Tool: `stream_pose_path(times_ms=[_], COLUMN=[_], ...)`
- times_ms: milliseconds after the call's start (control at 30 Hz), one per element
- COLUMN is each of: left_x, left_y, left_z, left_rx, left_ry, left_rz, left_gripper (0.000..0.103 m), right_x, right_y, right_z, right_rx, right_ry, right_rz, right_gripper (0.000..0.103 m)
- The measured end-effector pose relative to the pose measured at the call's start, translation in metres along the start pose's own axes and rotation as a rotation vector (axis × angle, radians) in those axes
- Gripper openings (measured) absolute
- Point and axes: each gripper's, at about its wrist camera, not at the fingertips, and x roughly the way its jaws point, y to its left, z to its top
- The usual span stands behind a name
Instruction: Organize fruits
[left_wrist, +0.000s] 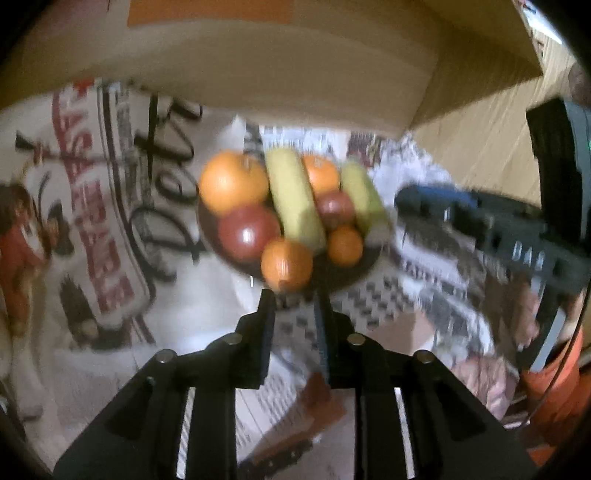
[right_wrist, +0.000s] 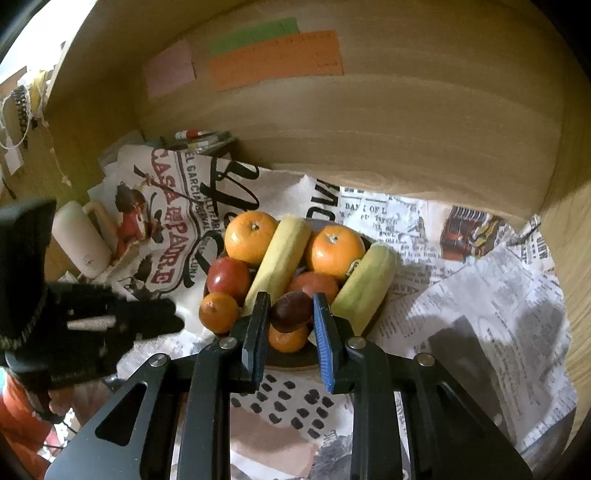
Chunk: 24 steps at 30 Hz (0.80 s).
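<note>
Blur softens the left view; left gripper (left_wrist: 293, 301) closed, empty. Right gripper (right_wrist: 291, 312) grips a dark fruit (right_wrist: 291, 312) — it hides part of the bowl (right_wrist: 291, 360).

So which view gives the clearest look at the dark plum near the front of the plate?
The right wrist view: the dark plum sits sharp and close, just beyond the jaws. In the blurred left wrist view, I cannot pick it out among the fruit.
</note>
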Motion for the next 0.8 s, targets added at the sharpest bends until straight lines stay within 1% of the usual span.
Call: stream_pose_path(times_ms=[100, 267, 300, 367, 500, 567, 600, 633, 800], left_x=[0.005, 0.011, 0.012, 0.014, 0.014, 0.014, 0.013, 0.012, 0.01], left_y=[-0.004, -0.013, -0.013, -0.014, -0.017, -0.019, -0.019, -0.02, -0.018], left_z=[-0.018, -0.037, -0.04, -0.043, -0.048, -0.049, -0.049, -0.051, -0.049], left_rx=[0.005, 0.031, 0.033, 0.034, 0.044, 0.051, 0.055, 0.059, 0.058], left_ry=[0.041, 0.073, 0.076, 0.08, 0.06, 0.054, 0.049, 0.051, 0.035], left_rz=[-0.006, 0.002, 0.001, 0.006, 0.021, 0.029, 0.033, 0.032, 0.04], left_gripper=[0.024, 0.026, 0.028, 0.028, 0.028, 0.027, 0.021, 0.018, 0.018], right_x=[0.001, -0.002, -0.003, -0.005, -0.009, -0.01, -0.01, -0.01, -0.008], right_y=[-0.001, 0.0, 0.0, 0.001, 0.003, 0.003, 0.003, 0.004, 0.004], right_z=[-0.004, -0.01, -0.011, -0.012, -0.013, -0.014, -0.014, -0.014, -0.014], right_rx=[0.004, 0.013, 0.014, 0.017, 0.015, 0.015, 0.015, 0.015, 0.012], right_ry=[0.008, 0.014, 0.013, 0.01, 0.007, 0.007, 0.007, 0.007, 0.008], right_rz=[-0.001, 0.001, 0.0, -0.001, -0.006, -0.008, -0.008, -0.007, -0.005], right_gripper=[0.021, 0.021, 0.021, 0.021, 0.021, 0.021, 0.021, 0.021, 0.021])
